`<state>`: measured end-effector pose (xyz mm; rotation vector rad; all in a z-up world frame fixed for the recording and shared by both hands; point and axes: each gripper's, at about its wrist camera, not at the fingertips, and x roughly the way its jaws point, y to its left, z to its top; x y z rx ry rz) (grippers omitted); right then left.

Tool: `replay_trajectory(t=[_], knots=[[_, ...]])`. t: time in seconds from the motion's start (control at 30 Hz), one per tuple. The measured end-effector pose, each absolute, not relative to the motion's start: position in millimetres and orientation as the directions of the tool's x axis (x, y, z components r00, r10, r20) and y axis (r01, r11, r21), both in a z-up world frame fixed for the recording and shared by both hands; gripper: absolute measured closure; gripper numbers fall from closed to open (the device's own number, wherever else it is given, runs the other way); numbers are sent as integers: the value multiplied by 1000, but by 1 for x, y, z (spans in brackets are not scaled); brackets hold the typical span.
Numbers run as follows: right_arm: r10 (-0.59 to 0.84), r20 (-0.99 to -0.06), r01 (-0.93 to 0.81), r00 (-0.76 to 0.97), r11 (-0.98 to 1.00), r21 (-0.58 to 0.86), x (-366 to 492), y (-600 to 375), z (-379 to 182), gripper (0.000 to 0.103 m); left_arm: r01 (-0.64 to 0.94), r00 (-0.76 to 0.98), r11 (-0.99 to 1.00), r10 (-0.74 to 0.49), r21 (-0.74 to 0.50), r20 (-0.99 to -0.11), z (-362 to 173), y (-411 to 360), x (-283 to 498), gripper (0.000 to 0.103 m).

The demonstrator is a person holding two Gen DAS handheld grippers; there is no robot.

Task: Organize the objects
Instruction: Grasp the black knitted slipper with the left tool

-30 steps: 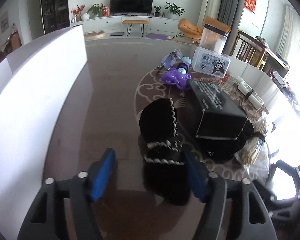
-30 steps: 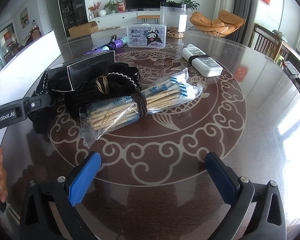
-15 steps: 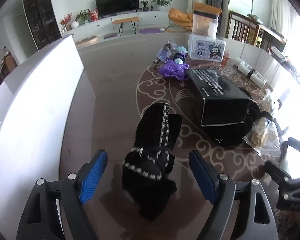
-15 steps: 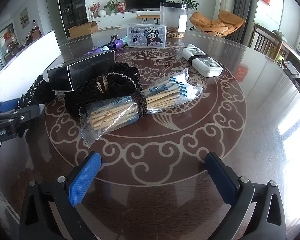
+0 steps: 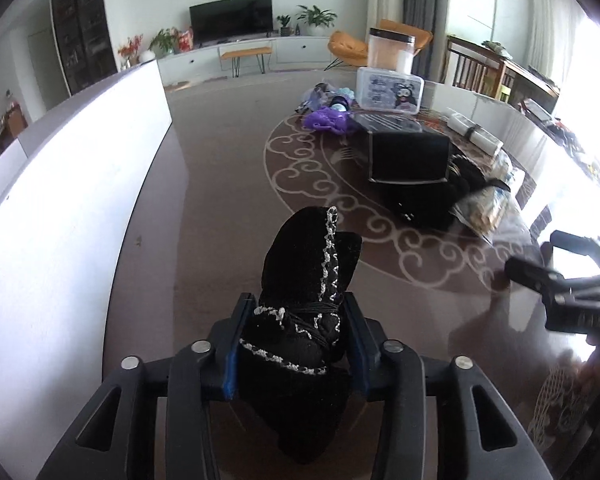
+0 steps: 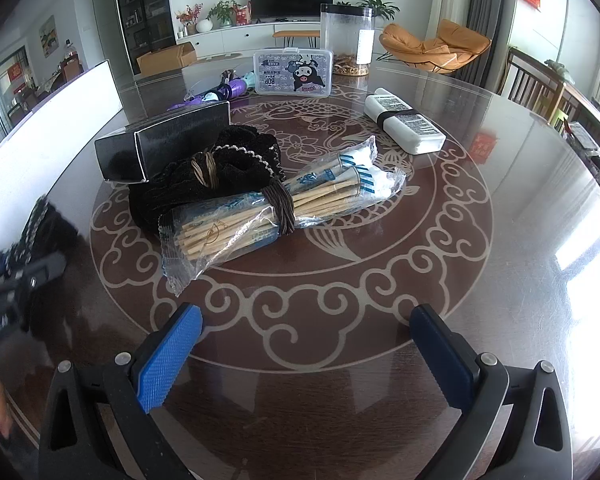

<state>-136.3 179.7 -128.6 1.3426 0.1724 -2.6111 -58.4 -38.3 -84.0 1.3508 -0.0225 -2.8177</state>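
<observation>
Two claws are in your hands: your left claw point(image 5: 296, 344) is clamped on the black fabric bundle with white trim point(image 5: 308, 280), pinched between both blue pads above the tabletop point(image 5: 220, 184) near the white panel point(image 5: 60, 184). Your right claw point(image 6: 306, 354) stands wide apart with nothing in it, facing the bagged chopsticks point(image 6: 276, 204), which lie against another black fabric pile point(image 6: 220, 176) beside the black box point(image 6: 164, 144).
</observation>
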Motion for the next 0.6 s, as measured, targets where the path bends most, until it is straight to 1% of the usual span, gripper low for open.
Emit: replay_trajectory(t=[0.03,0.1,0.17,0.27,0.6], knots=[[-124,-814,230,-567,-973,-12,-136,180,-128,0,11,-624,-1000,-21,18,-782,-84,-39,-59,45],[-124,-814,230,-567,-973,-12,-136,180,-128,0,30,-593,-1000,-18,0,-805,-88,-45,-67,9],[-124,-814,230,-567,-973,-12,-136,180,-128,0,15,-568,-1000,-16,9,-823,-93,-42,-75,0],[-124,-814,230,-567,-973,-12,-136,180,-128,0,-5,-568,-1000,-2,6,-823,-95,-40,-78,0],[-124,-814,230,-567,-973,-12,-136,180,-128,0,-3,-571,-1000,-4,6,-821,-95,-38,-79,0]])
